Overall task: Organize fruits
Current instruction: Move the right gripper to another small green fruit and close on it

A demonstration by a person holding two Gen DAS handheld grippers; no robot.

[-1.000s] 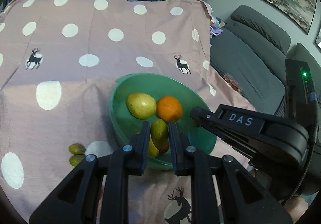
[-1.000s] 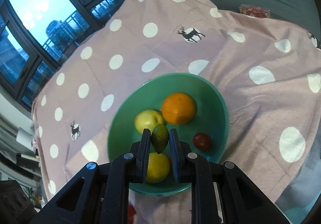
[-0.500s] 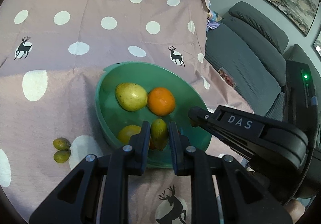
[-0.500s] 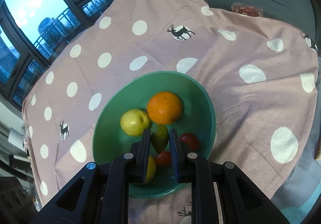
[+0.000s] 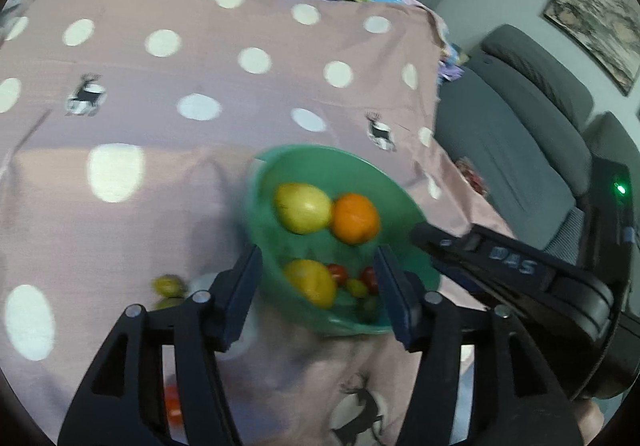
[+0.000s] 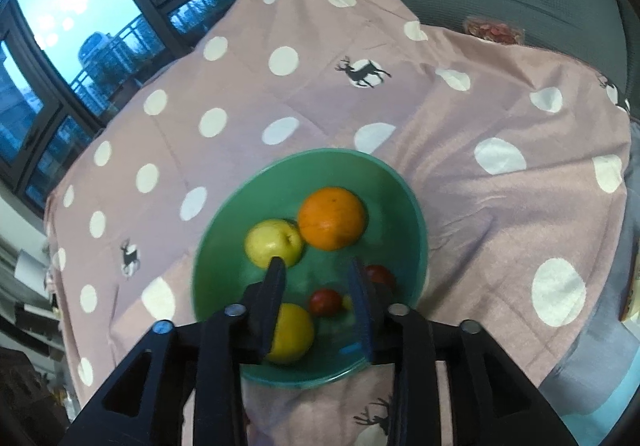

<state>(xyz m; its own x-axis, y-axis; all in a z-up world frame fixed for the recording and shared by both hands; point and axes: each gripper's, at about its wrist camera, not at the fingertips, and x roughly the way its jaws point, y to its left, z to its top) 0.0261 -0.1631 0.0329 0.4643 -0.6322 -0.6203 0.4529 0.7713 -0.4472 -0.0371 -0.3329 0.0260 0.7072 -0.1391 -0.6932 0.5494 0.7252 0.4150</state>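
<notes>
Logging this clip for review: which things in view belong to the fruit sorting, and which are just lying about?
Job: green bowl, orange, pear, lemon, red fruits, small green fruits on the cloth, left gripper, right gripper.

Lying about: sofa, painting, snack packet.

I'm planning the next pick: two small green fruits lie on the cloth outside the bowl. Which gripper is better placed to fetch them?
Left. The left gripper is open, and the green fruits lie just off its left finger. The right gripper, also open, hangs over the green bowl and does not see them.
</notes>
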